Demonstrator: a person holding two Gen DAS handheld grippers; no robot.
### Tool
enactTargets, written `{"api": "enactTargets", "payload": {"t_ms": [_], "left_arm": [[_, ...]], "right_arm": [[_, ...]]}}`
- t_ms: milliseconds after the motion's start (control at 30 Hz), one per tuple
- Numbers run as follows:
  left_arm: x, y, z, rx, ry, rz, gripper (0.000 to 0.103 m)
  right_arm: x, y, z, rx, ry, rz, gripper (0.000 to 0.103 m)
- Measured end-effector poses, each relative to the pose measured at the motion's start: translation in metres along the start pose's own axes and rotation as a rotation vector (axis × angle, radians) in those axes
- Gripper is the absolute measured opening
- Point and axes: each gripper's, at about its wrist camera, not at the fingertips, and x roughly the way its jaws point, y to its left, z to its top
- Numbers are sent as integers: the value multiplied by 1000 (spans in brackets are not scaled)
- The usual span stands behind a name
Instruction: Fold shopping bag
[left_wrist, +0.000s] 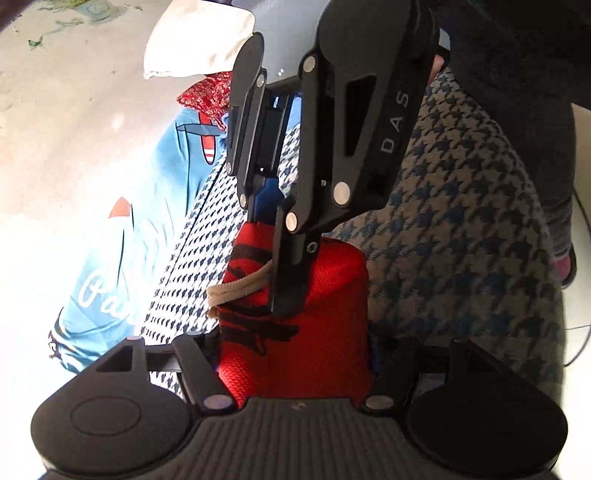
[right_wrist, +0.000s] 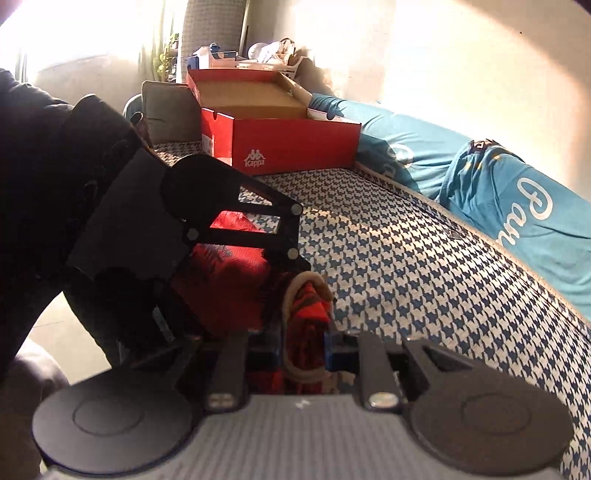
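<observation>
Both grippers pinch the red mesh shopping bag (left_wrist: 295, 354), seemingly keeping it compact. Left gripper (left_wrist: 295, 369) clamps its body; right gripper (right_wrist: 306, 354), at twelve o'clock, nips the beige-corded end (right_wrist: 308, 295) on the houndstooth bedcover (right_wrist: 424, 266).

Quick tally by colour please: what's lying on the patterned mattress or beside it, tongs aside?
Red: 3 – bag, shoebox, patterned cloth
Blue: 1 – printed sheet
White: 1 – pillow
Total: 5
</observation>
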Motion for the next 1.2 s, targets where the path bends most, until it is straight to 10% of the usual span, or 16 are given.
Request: {"api": "enactTargets", "payload": {"t_ms": [500, 800, 1200], "left_arm": [[-40, 38, -22, -62, -73, -60, 67], [-32, 77, -2, -102, -87, -249, 67], [-92, 23, 12, -147, 0, -337, 70]], "right_arm": [[0, 19, -5, -62, 24, 5, 18], [-2, 28, -8, -115, 39, 7, 18], [-10, 45, -13, -228, 41, 39, 18]]}}
